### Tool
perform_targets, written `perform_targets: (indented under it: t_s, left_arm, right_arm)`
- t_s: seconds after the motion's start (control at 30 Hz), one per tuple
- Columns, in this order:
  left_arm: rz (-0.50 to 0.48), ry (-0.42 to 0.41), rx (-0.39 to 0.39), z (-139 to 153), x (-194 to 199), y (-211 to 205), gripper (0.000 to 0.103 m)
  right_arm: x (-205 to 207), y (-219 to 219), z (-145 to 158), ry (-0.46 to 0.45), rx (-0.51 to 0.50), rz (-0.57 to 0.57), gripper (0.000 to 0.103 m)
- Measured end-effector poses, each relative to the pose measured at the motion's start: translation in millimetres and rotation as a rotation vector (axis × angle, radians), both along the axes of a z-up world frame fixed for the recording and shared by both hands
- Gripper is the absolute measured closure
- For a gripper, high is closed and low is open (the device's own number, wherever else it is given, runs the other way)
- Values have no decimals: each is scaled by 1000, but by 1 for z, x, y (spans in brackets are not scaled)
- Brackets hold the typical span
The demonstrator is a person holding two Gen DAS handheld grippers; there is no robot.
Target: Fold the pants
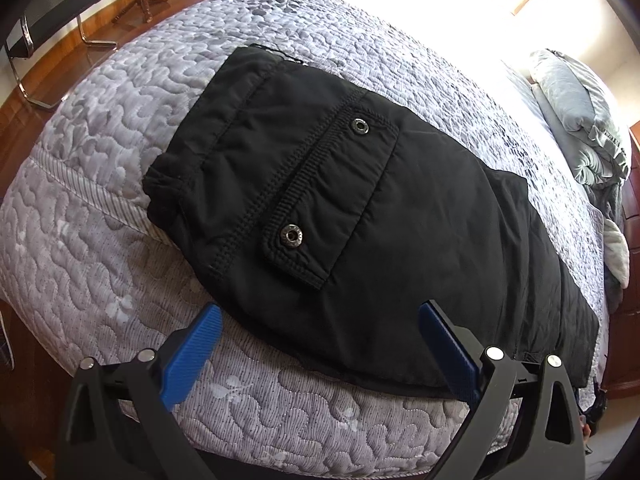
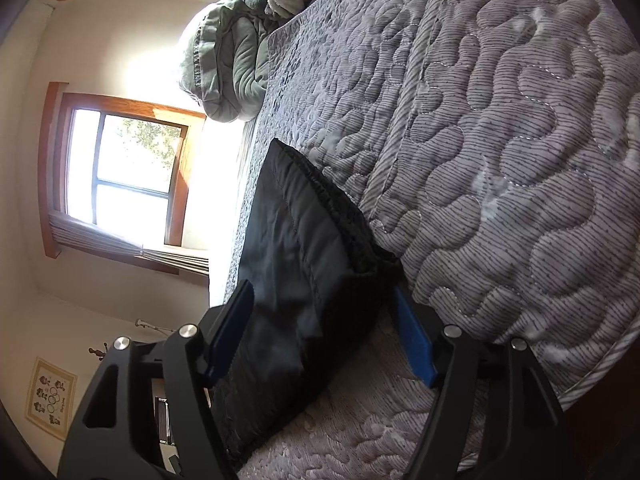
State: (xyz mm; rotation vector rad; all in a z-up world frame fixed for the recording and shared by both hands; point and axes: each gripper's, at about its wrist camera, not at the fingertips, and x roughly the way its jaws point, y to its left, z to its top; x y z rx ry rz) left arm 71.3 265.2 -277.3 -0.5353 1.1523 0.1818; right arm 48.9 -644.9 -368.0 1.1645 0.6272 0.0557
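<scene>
Black pants (image 1: 360, 208) lie folded on the quilted bed (image 1: 100, 152), near its edge; long axis runs from upper left to lower right in the left wrist view, waistband end upper left, snap-flap pocket (image 1: 332, 196) facing up. Left gripper (image 1: 320, 320) hovers over the near edge, fingers wide, holding nothing. Right gripper (image 2: 320, 312) straddles the pants' end; fingers wide, grip cannot be told.

Each handheld tool, the left gripper (image 1: 320, 320) and the right gripper (image 2: 324, 300), is built from matte black angular linkage arms with triangular cut-outs, joined by round silver pivot screws, and carries 2 ribbed blue finger pads (image 1: 192, 356).
</scene>
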Motion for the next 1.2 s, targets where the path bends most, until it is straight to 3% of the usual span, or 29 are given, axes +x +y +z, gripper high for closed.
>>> perform_targets:
  t_s: [0.37, 0.4, 0.47, 0.57, 0.6, 0.73, 0.8, 0.9, 0.97, 1.13, 1.2]
  left_arm:
    - [-13, 5, -10, -6, 1, -8, 4]
    - [-14, 5, -6, -6, 1, -10, 4]
    - [-7, 3, -6, -6, 3, -10, 4]
    - [8, -13, -22, -5, 3, -8, 4]
    - [10, -11, -26, -5, 4, -7, 4]
    - [-1, 2, -20, -6, 9, -12, 4]
    - [-11, 5, -15, -5, 12, -17, 4]
    - [-11, -3, -18, -3, 14, -21, 4]
    - [-11, -6, -20, -3, 14, -21, 4]
    - [-16, 3, -17, -5, 12, -21, 4]
    - [-18, -3, -18, -3, 11, -23, 4]
  right_arm:
    - [6, -7, 0, -81, 57, 9, 26]
    - [5, -8, -1, -88, 61, 11, 27]
    - [-4, -11, -10, -89, 72, 4, 44]
    - [-11, -12, -16, -109, 85, -1, 51]
    - [-10, -12, -15, -110, 85, -4, 50]
    - [6, -14, -6, -125, 121, -8, 28]
    - [8, -14, -5, -120, 118, -13, 27]
    - [-4, -15, -13, -119, 91, -14, 46]
    - [-12, -18, -23, -132, 124, -25, 60]
    - [-7, -21, -21, -117, 153, -58, 55]
    - [-14, -25, -20, -116, 142, -98, 57]
